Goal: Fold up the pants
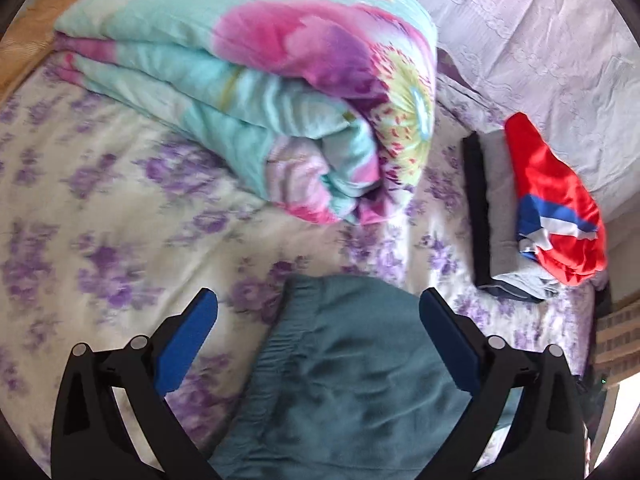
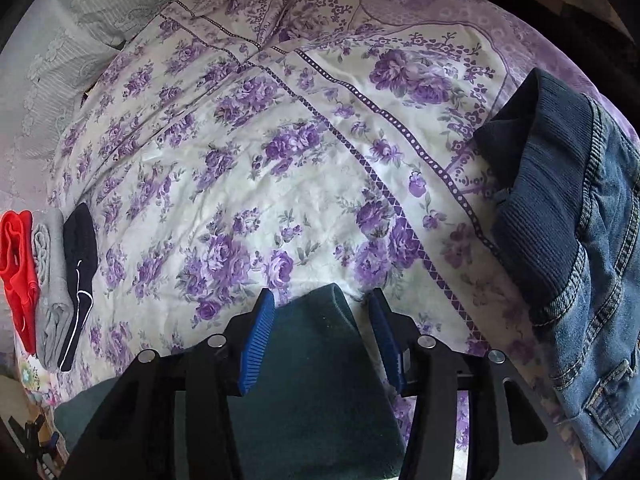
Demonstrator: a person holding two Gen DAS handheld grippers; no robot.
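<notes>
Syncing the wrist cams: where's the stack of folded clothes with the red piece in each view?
Left wrist: the folded stack sits at the right edge, red piece on its right, beside the rolled quilt.
Right wrist: the stack is at the far left edge, red piece on its left.
Shared landmark: the teal pants between the fingers in both.

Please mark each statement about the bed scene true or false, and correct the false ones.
1. The left tool is open above the teal pants. True.
2. The right tool is shut on the denim jacket. False: it is open, over the teal pants; the jacket lies apart at the right.
3. A folded floral quilt lies on the bedsheet. True.
4. The red garment lies alone. False: it rests on grey and dark folded clothes.
</notes>
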